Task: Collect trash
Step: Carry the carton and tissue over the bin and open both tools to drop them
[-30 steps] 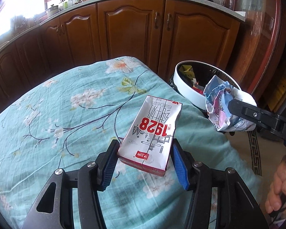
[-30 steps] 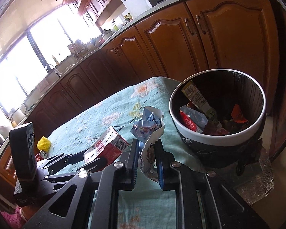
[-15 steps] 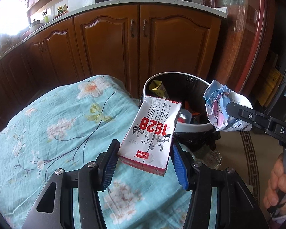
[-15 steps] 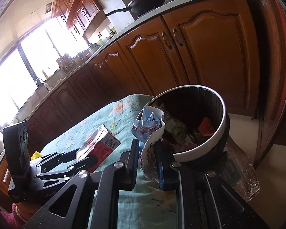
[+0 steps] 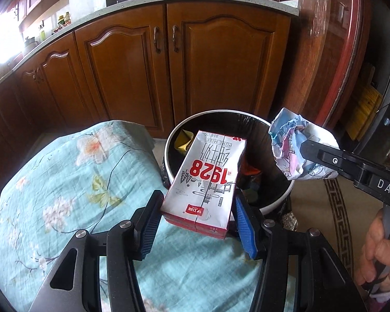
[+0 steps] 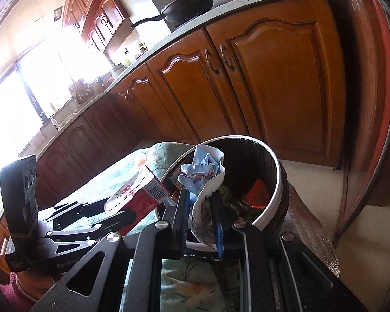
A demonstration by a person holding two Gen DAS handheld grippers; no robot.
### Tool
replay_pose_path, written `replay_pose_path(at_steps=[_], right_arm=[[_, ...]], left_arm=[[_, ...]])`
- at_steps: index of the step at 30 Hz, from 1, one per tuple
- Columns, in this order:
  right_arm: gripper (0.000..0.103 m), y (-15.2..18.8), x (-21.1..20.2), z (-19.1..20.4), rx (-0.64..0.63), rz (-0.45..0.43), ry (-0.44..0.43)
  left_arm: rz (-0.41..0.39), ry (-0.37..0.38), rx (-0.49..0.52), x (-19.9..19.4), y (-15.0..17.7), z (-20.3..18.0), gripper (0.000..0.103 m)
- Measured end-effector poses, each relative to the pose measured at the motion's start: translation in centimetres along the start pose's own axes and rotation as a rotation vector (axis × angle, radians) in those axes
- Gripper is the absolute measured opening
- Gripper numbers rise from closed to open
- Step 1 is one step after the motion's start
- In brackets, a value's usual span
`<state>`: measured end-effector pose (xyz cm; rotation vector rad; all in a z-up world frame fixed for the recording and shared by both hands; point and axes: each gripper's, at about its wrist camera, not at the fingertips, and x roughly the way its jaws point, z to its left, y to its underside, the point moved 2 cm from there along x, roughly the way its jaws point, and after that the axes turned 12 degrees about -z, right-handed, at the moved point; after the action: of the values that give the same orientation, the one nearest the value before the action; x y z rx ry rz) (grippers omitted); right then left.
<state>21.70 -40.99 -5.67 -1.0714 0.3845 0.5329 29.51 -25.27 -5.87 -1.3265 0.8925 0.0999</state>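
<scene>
We hold both items over the bin (image 5: pixel 278 202), not yet dropped. Left gripper (image 5: pixel 195 223) fingers clamp the milk carton (image 5: pixel 208 179); right gripper (image 6: pixel 200 215) fingers pinch the crumpled paper (image 6: pixel 205 179). Bin already holds wrappers. Floral cloth covers the desk (image 5: pixel 65 182); wooden cabinets (image 5: pixel 195 65) stand behind.

Bin (image 5: pixel 169 140) mouth open above; cabinets (image 5: pixel 200 72) close behind, table (image 5: pixel 65 182) beside.
</scene>
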Motion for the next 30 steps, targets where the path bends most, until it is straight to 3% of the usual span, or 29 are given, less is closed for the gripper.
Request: replay_pose_path(at_steps=[14,23,27,30], right_arm=[[0.017,-1.0,2.8,-2.2,-0.007,0.052,0.025],[0.017,-1.2,4.1,-2.7,-0.006,0.078,0.029],[0.024,-1.4,4.7,-2.8,-0.006,0.09,0.027],[0.044,-1.4,4.9,-3.1,0.011,0.093,0.026]], left_arm=[[0.073,0.024,0.031,4.6,-1.9,-0.9,0.052],[0.075,0.034,0.041,5.5,-2.7,-1.3,0.05],[0.065,0.034,0.037,5.6,-3.0,-1.3,0.05],[0.056,0.031,0.026,5.3,-2.9,-1.0,0.051]])
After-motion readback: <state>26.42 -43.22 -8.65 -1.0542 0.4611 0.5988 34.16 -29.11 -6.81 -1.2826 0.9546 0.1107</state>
